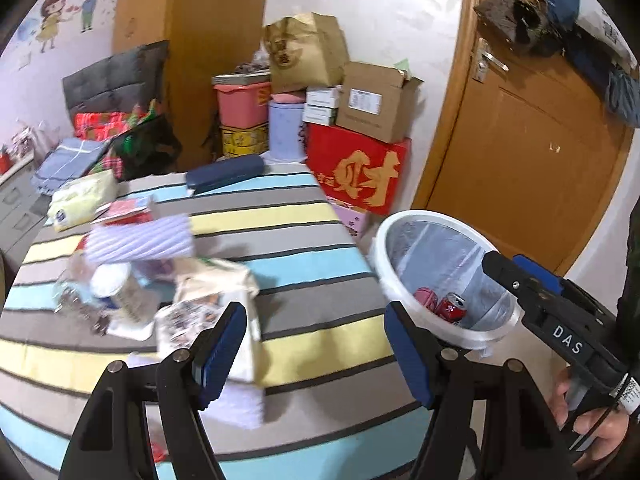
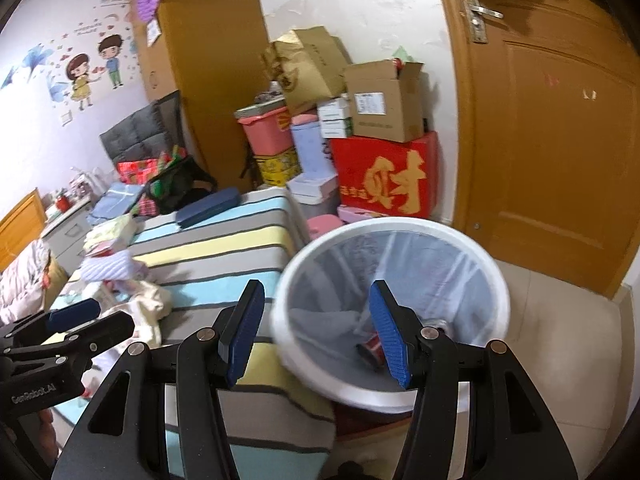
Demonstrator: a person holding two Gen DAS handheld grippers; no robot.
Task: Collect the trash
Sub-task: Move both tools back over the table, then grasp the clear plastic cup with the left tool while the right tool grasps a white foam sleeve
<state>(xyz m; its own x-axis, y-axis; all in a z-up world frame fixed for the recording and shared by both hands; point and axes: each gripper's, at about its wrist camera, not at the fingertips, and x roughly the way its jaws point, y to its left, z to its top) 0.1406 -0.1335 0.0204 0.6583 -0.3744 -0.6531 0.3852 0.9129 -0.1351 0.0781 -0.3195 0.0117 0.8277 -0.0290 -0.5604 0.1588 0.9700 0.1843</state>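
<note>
A white bin (image 2: 390,304) w/ a clear liner is being seen on the floor just beside the bed corner; two red cans (image 1: 442,305) are lying at its bottom. The right gripper (image 2: 318,332) is being held wide open, empty, above the bin's near rim. The left gripper (image 1: 316,350) is also being held open, nothing gripped, over the striped bedspread (image 1: 288,216). Trash clutter (image 1: 132,280), incl. wrappers & paper, is lying blurred on the bed's left part. Stacked boxes (image 2: 380,152) are crowding the wall behind the bin; bare floor is being shown toward the door (image 2: 560,140).
</note>
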